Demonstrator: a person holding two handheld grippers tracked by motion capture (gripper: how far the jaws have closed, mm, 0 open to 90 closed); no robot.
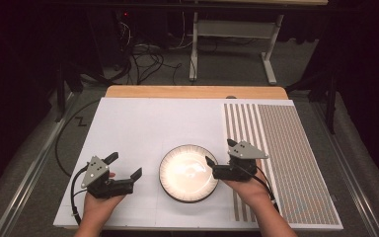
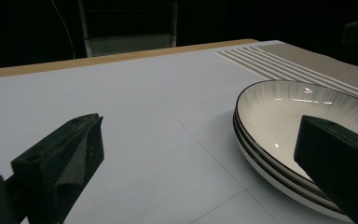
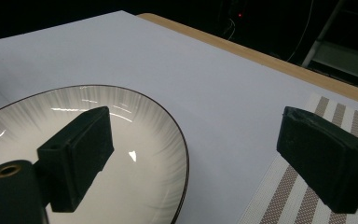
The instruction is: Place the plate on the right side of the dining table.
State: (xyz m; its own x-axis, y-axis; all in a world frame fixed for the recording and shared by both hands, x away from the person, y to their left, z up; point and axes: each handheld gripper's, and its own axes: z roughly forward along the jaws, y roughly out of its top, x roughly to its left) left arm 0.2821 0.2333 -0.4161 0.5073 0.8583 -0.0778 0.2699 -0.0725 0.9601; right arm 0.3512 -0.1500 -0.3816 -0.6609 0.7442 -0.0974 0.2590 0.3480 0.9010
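Dark room, grey floor (image 1: 24,163) with cables and a white frame stand (image 1: 237,29) behind. Wooden desk (image 1: 192,92) under a white sheet (image 1: 143,128), striped mat (image 1: 281,148) on its right side. Plate (image 1: 188,173) sits centre-front on the sheet — left gripper (image 1: 127,165) open beside it, right gripper (image 1: 221,152) open at its right rim, nothing held.

Left tongs (image 1: 126,166) sit near left, jaws spread wide; right tongs (image 1: 220,152) near right, jaws apart, both angled inward
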